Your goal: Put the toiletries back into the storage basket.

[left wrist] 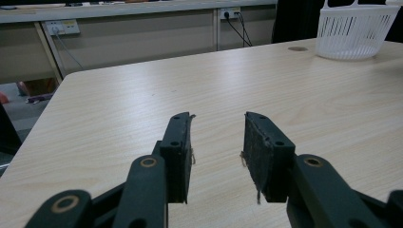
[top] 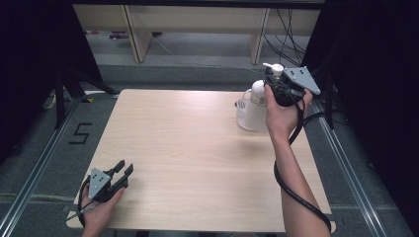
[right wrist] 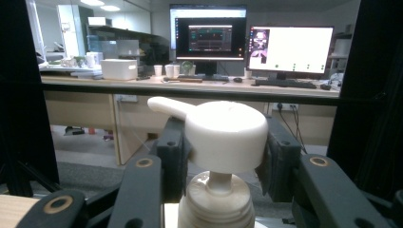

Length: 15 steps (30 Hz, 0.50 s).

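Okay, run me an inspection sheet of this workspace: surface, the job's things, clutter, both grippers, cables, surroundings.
Surface: light wooden table, bare across its middle.
Job's things: white pump bottle at the far right; white slotted basket standing on the table beneath it.
Clutter: nothing seen.
Grippers: right gripper has its jaws closed on the bottle's pump head; left gripper is open and holds nothing, low at the near left corner.
Cables: black cable runs along the right forearm; more leads hang behind the table.
Surroundings: two lit monitors on a desk beyond; black curtains at the sides.
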### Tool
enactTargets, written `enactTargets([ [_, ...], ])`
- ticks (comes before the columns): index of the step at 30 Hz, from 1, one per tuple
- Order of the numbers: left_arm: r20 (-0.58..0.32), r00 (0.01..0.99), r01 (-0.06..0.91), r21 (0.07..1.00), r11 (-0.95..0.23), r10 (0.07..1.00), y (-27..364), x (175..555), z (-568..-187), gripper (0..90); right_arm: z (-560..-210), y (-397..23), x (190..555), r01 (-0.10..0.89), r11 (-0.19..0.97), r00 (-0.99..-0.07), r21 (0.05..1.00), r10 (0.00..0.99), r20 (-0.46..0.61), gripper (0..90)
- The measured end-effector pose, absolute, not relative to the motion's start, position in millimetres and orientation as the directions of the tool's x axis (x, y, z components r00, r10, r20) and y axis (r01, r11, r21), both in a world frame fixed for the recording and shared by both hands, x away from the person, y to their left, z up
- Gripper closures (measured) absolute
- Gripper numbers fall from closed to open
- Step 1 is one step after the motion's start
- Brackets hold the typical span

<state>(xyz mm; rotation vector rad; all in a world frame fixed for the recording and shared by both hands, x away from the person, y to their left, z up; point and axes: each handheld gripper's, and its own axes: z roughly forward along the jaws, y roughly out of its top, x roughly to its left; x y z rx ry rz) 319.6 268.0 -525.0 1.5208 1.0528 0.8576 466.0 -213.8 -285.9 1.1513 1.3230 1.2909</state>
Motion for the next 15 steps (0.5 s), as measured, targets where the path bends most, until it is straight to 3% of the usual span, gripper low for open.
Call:
enactTargets([
  [15,-0.005,0.357,0.184,0.981,-0.065,0.934,268,320,-525,61.7,-271,-217,479,0.0,0.018,-0.114,1.0,0.993,-0.018,59.8],
])
